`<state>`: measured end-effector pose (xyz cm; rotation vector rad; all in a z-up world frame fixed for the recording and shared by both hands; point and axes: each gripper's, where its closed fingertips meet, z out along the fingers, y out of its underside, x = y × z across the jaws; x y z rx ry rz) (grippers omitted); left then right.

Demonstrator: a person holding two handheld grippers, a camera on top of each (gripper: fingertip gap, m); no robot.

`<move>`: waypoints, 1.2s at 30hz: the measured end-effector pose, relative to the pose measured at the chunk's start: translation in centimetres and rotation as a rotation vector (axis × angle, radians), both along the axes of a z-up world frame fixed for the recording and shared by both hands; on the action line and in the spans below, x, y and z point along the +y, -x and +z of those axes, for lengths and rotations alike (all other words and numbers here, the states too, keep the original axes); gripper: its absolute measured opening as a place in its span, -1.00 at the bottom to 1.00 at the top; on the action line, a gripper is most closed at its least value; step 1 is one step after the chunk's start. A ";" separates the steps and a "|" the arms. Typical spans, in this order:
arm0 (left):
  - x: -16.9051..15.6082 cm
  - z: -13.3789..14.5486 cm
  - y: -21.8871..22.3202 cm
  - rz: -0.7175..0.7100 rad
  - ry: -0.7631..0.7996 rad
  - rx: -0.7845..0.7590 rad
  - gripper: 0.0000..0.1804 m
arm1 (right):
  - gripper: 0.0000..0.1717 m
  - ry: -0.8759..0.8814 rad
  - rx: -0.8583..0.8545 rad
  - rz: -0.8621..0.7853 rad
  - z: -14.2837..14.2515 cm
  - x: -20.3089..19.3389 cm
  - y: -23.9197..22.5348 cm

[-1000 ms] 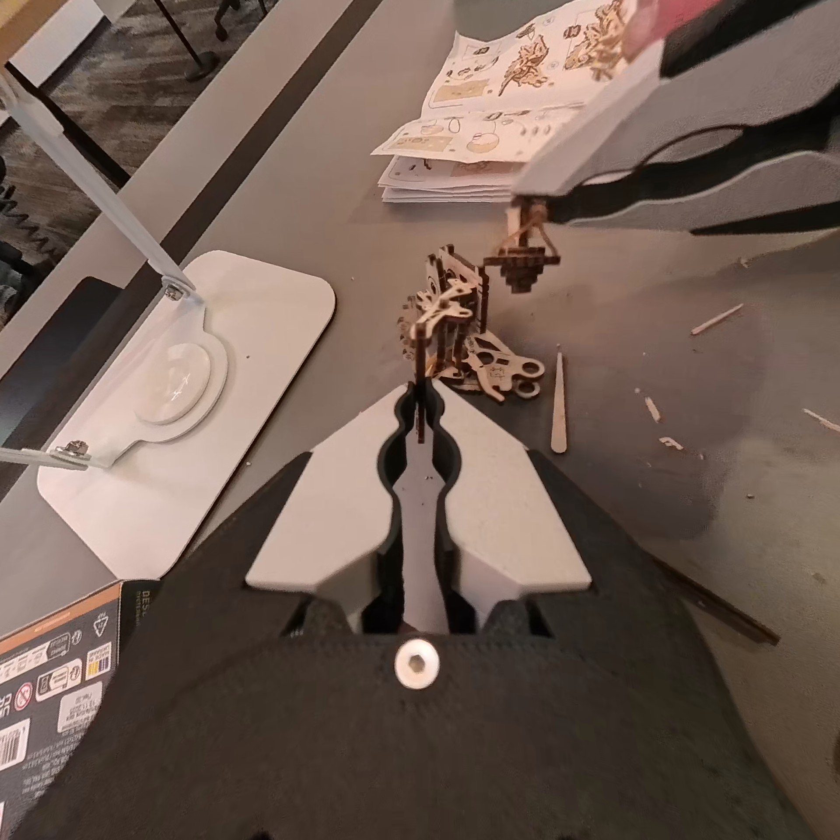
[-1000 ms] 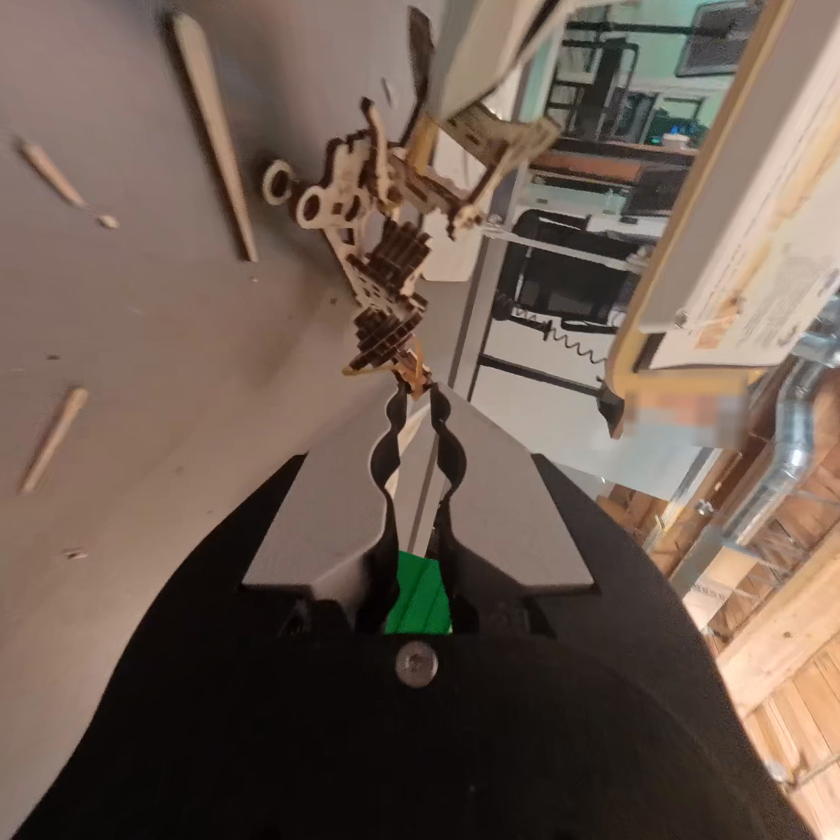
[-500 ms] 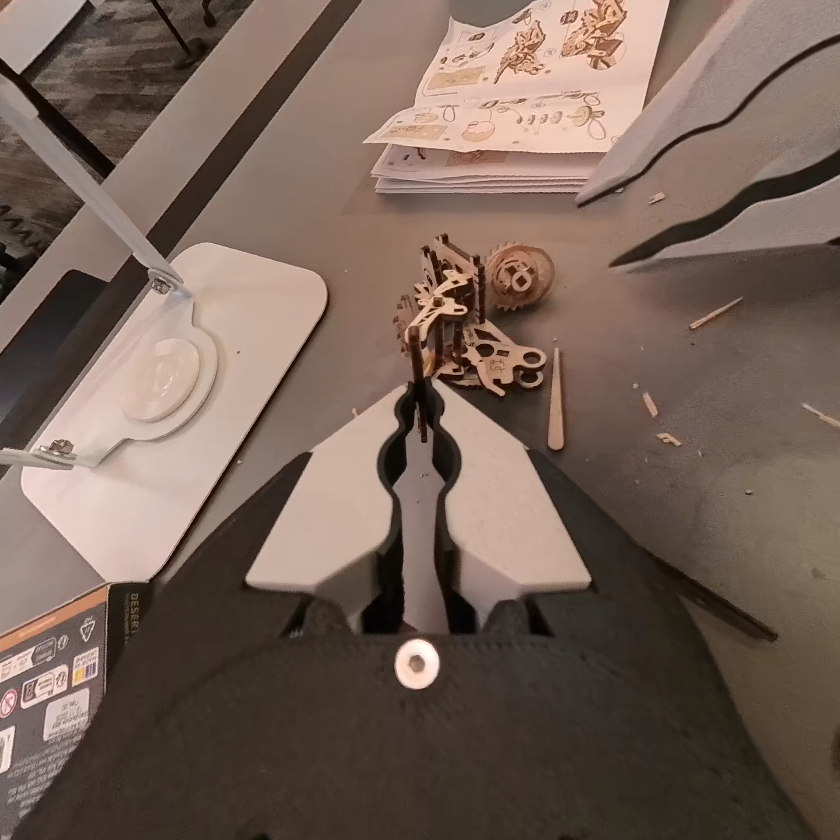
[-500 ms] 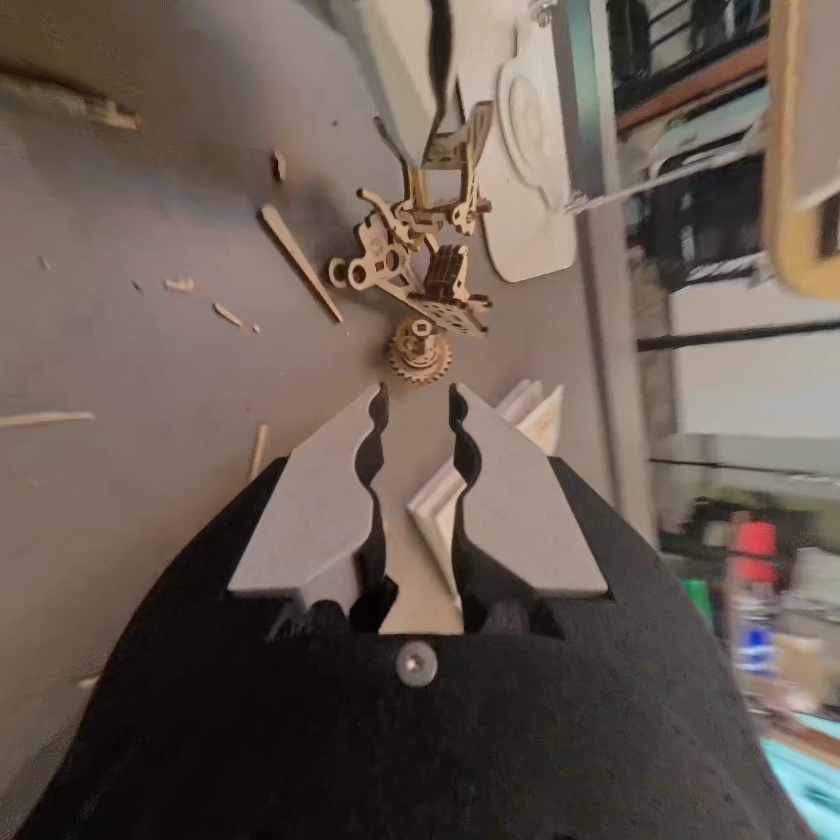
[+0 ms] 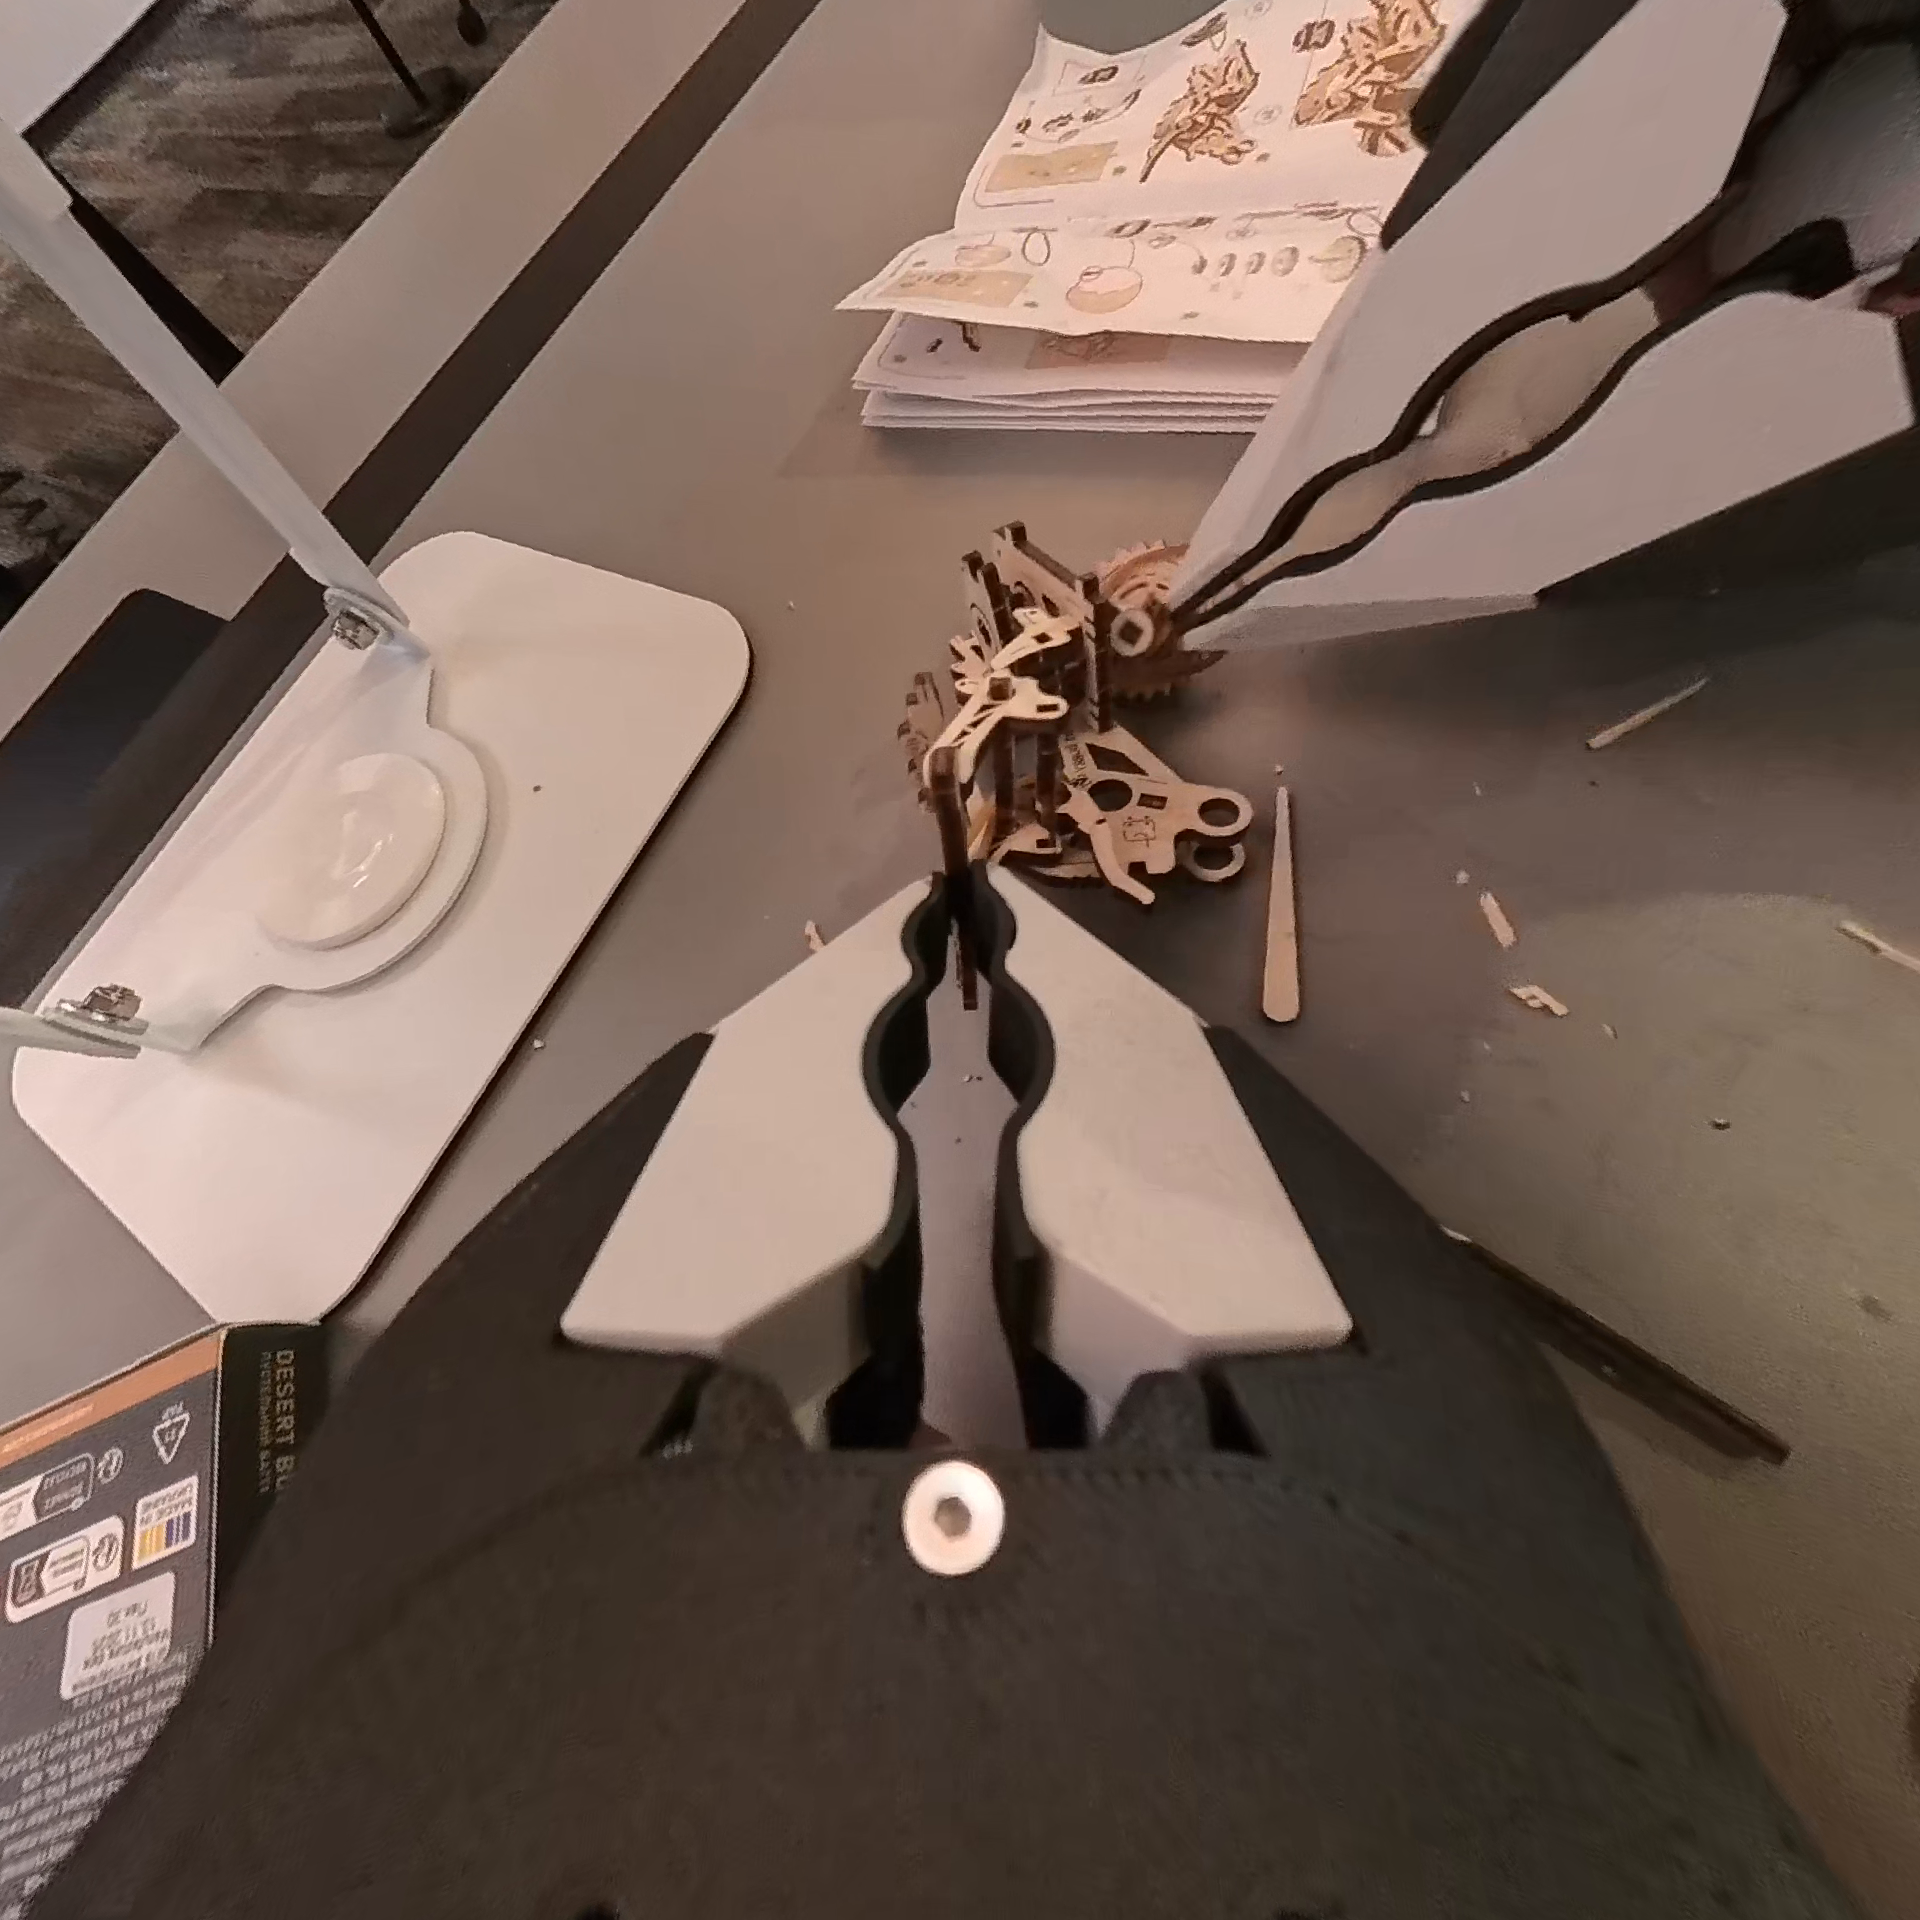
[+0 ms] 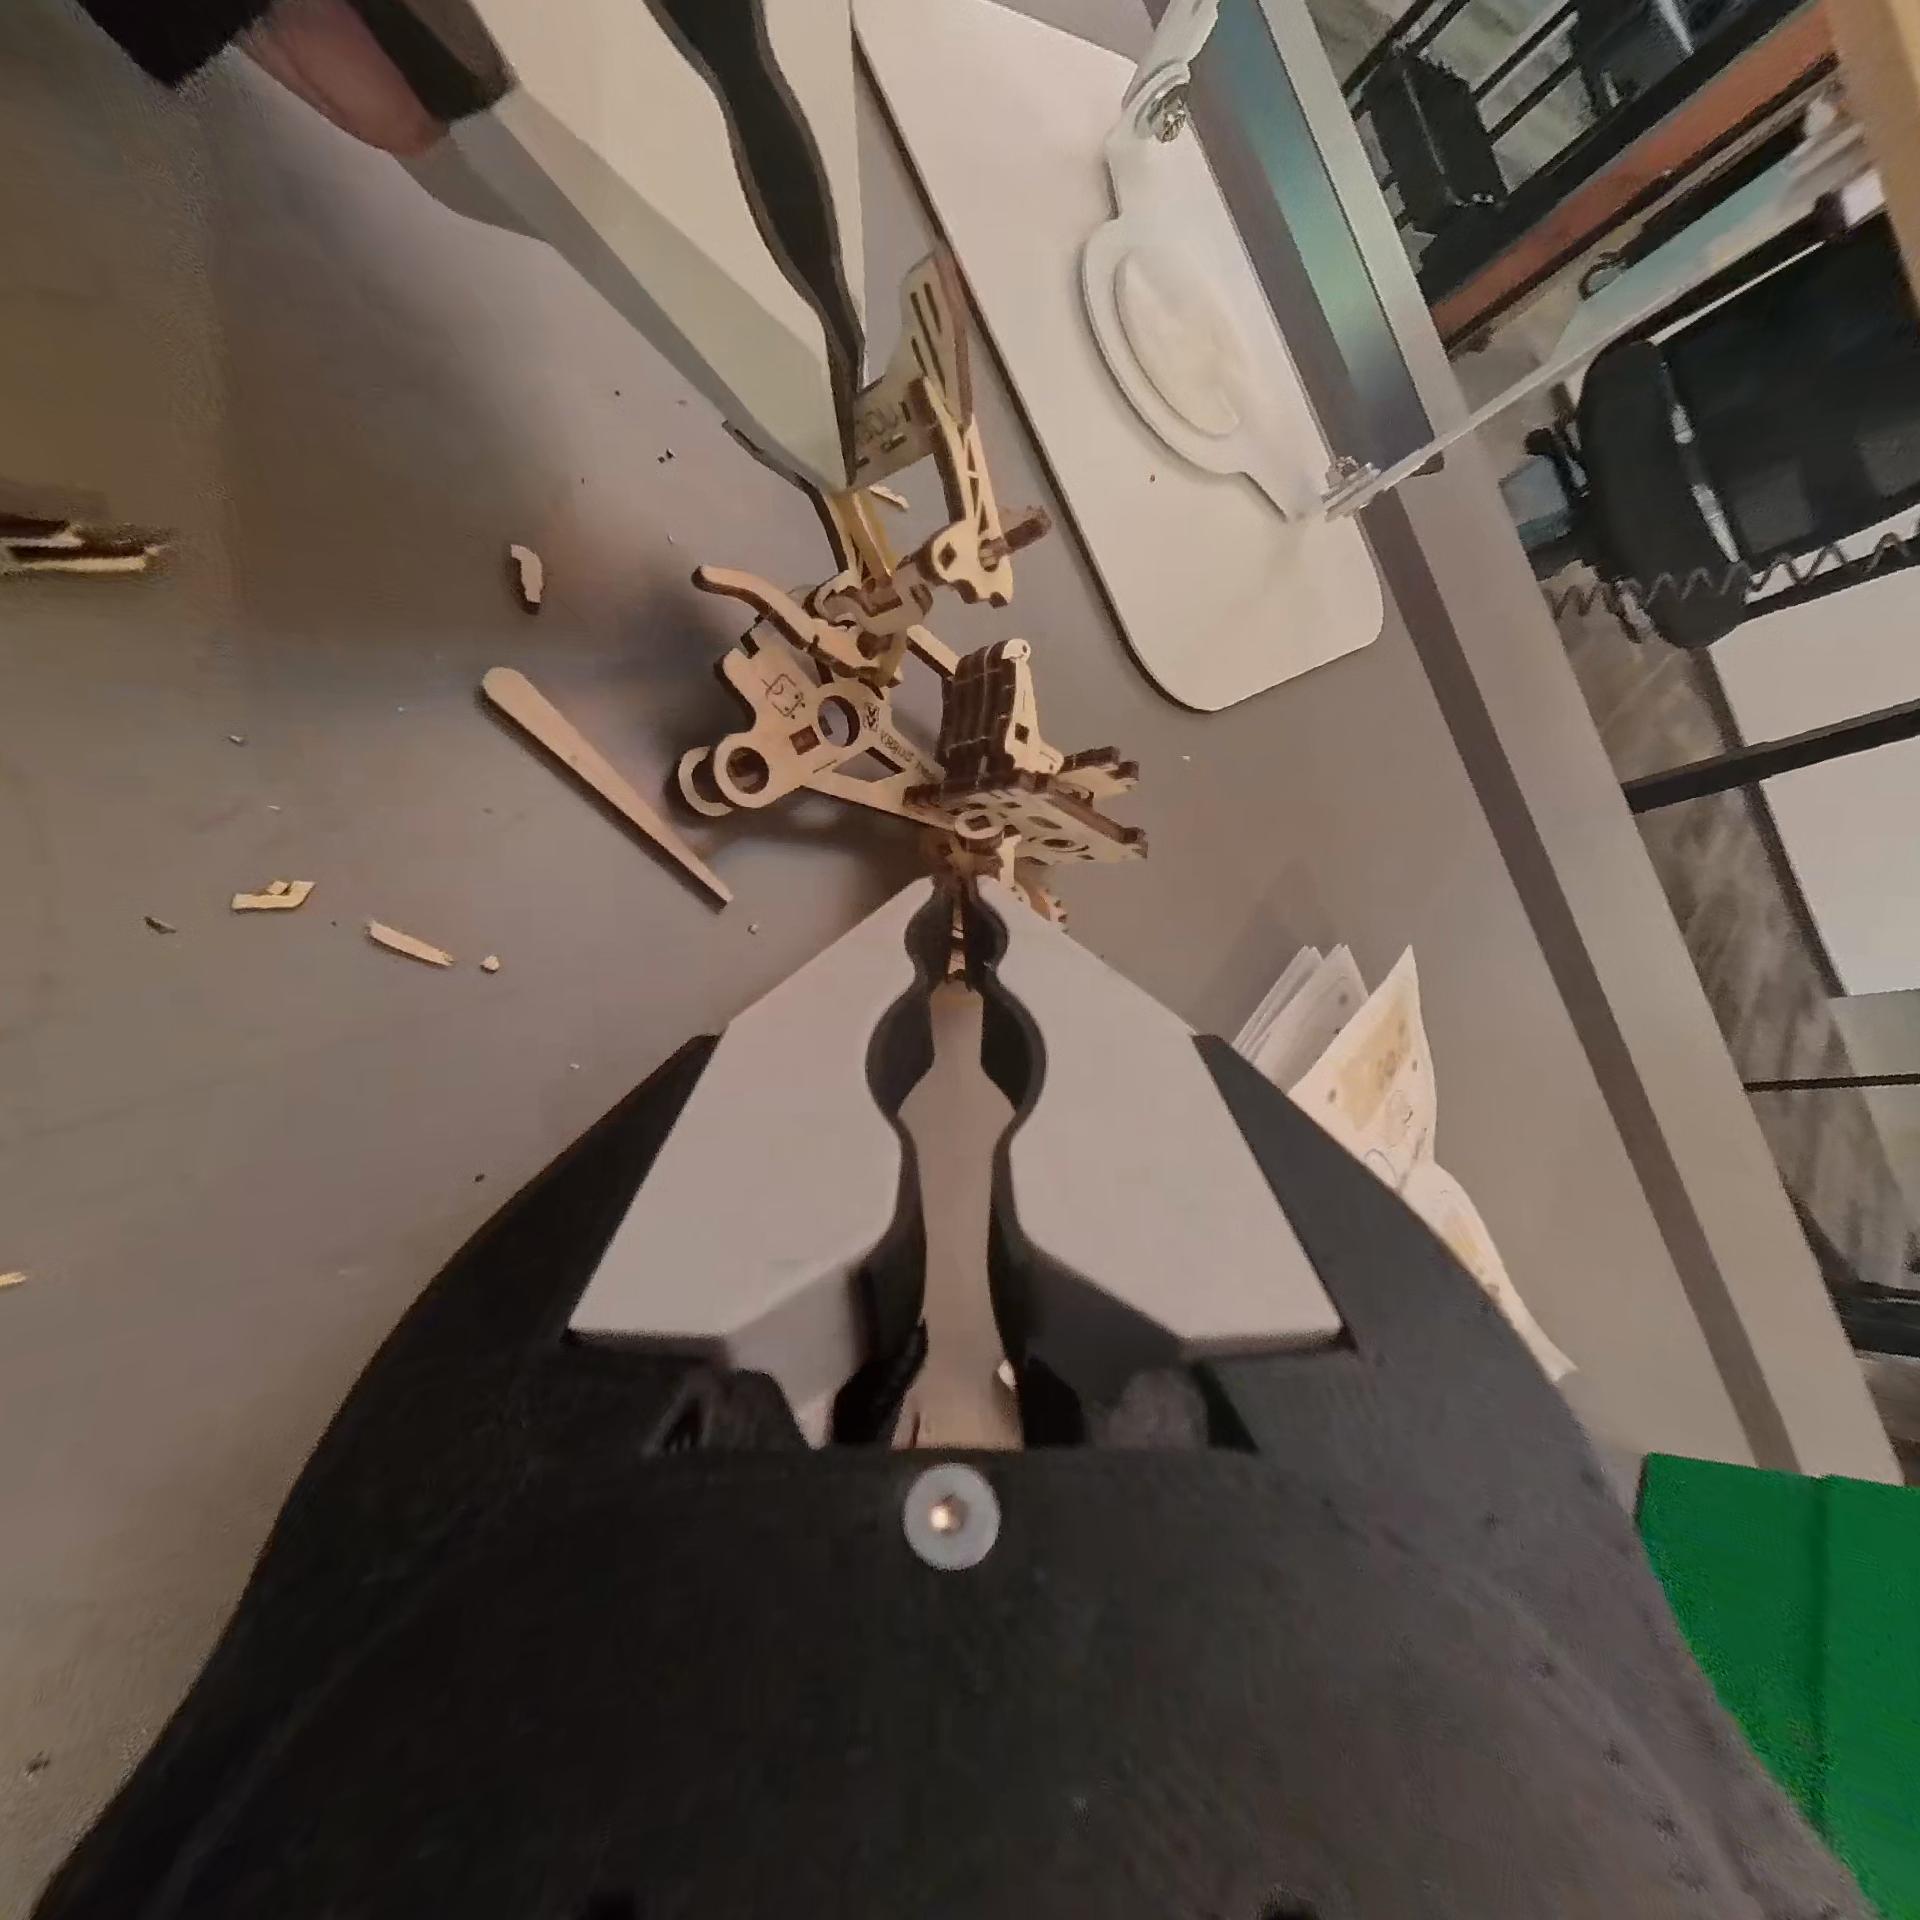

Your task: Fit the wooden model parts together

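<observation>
Between left claw point(image 5: 958, 894) tips: wooden model point(image 5: 1039, 727) strut, clamped.

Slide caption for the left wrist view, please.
Left gripper clamps the wooden model's thin plate while right gripper pinches its gear.

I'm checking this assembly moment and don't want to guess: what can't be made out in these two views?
- Wooden gear: left wrist view, partly covered by the right gripper; right wrist view, mostly behind its fingers.
- Instruction booklet: cut by the frame's top edge.
- Model joints: too small.
- Box: cut by the left edge.
</observation>
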<state>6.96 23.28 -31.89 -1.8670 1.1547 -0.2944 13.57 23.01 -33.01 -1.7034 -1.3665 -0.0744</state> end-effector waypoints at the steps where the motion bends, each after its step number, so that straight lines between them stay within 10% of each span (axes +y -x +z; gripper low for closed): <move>1: 0.0 0.0 0.0 0.000 0.001 -0.001 -0.99 | -1.00 0.004 0.010 0.002 0.2 0.0 -0.1; 7: 0.1 -0.1 0.1 0.005 0.015 -0.009 -0.99 | -0.72 0.065 0.042 0.029 1.0 -0.1 0.3; 13: 0.4 -0.3 0.4 0.016 0.030 -0.020 -0.99 | -0.88 0.114 0.025 0.001 0.0 1.2 0.2; 24: 0.6 -0.5 0.5 0.023 0.058 -0.054 -0.99 | -0.89 0.467 0.598 0.078 4.0 -0.3 3.5; 36: 0.6 -0.7 0.5 0.024 0.075 -0.068 -0.99 | -0.88 0.616 0.737 0.001 3.0 1.2 4.5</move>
